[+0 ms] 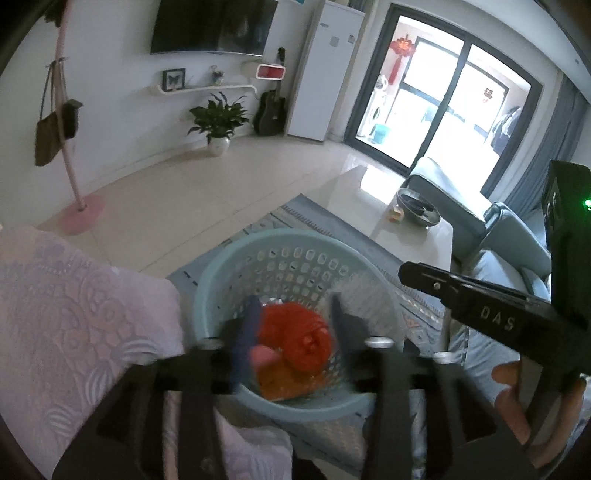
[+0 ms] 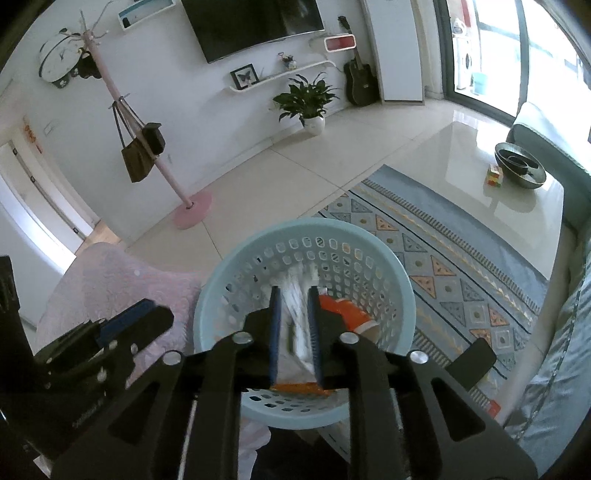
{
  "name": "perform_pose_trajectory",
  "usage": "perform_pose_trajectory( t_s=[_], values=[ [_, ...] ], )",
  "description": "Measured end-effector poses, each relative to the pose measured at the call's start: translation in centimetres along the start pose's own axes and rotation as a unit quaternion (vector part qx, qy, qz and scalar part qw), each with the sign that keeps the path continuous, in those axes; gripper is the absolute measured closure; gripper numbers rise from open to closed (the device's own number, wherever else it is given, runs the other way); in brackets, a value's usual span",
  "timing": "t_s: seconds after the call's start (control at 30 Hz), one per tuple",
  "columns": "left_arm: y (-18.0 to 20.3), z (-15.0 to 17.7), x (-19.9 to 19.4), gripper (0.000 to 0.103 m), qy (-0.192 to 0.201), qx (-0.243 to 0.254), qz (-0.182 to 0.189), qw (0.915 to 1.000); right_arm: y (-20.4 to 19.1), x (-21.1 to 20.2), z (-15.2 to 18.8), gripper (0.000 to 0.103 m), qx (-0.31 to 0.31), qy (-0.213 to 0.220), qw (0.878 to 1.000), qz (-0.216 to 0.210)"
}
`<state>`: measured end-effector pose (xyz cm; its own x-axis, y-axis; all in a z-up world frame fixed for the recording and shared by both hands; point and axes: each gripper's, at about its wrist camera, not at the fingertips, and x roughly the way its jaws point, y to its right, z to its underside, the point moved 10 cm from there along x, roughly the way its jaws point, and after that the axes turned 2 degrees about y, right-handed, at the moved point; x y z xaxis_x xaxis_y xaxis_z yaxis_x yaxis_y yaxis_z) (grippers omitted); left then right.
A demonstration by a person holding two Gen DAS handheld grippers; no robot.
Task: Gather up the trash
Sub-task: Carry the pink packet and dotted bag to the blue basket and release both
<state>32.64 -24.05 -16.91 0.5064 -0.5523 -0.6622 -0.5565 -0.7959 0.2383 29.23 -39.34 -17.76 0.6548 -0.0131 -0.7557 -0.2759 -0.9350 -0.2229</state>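
One light-blue perforated basket (image 2: 305,317) stands on the patterned rug (image 2: 461,273); both grippers hang over its mouth.

Two grippers. Left gripper (image 1: 291,325): jaws apart, a red crumpled piece of trash (image 1: 295,341) blurred between them above the basket floor; the pads do not appear to press on it. Right gripper (image 2: 294,314): jaws narrowly apart, a white wrapper (image 2: 298,325) with an orange edge between the blue pads; whether they pinch it cannot be told.

Inside the basket: one orange paper cup (image 2: 347,314) lying on its side by the right wall, other white scraps beneath.

Surface and room: pale tiled floor (image 2: 258,184) beyond the rug. One white glossy coffee table (image 2: 480,173) right of the basket, bearing one dark bowl (image 2: 519,164) and one small coloured cube (image 2: 494,176). One pink embossed cushion (image 1: 74,314) touching the basket's left side. Blue sofa (image 1: 513,236) right of the table.

Behind the basket, along the wall: one pink coat stand (image 2: 147,136) with two bags, one potted plant (image 2: 308,99), one guitar (image 2: 360,79), one wall television (image 2: 255,26).
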Motion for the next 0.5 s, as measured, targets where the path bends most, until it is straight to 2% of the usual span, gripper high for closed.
perform_pose_trajectory(
  t_s=[0.03, 0.07, 0.13, 0.3, 0.5],
  values=[
    [0.0, -0.1, -0.5, 0.033, 0.005, -0.003, 0.000, 1.0000, -0.2, -0.1, 0.0, 0.073, -0.002, -0.001, 1.000, -0.004],
    [-0.1, -0.2, -1.0, 0.029, 0.012, -0.006, 0.001, 0.9999, -0.3, -0.2, 0.1, 0.059, -0.005, 0.000, 1.000, -0.006],
    [-0.2, -0.2, -2.4, 0.022, 0.024, -0.010, 0.004, 0.9996, -0.5, -1.0, -0.1, 0.044, -0.015, 0.015, 1.000, 0.009],
    [-0.7, -0.3, -5.8, 0.018, 0.054, -0.009, -0.016, 0.9984, -2.0, -3.2, -0.1, 0.043, -0.024, 0.033, 0.999, -0.002],
    [-1.5, -0.4, -11.4, 0.016, 0.110, -0.027, -0.042, 0.9926, -4.6, -7.1, -0.6, 0.036, -0.049, 0.077, 0.996, -0.012]
  ],
)
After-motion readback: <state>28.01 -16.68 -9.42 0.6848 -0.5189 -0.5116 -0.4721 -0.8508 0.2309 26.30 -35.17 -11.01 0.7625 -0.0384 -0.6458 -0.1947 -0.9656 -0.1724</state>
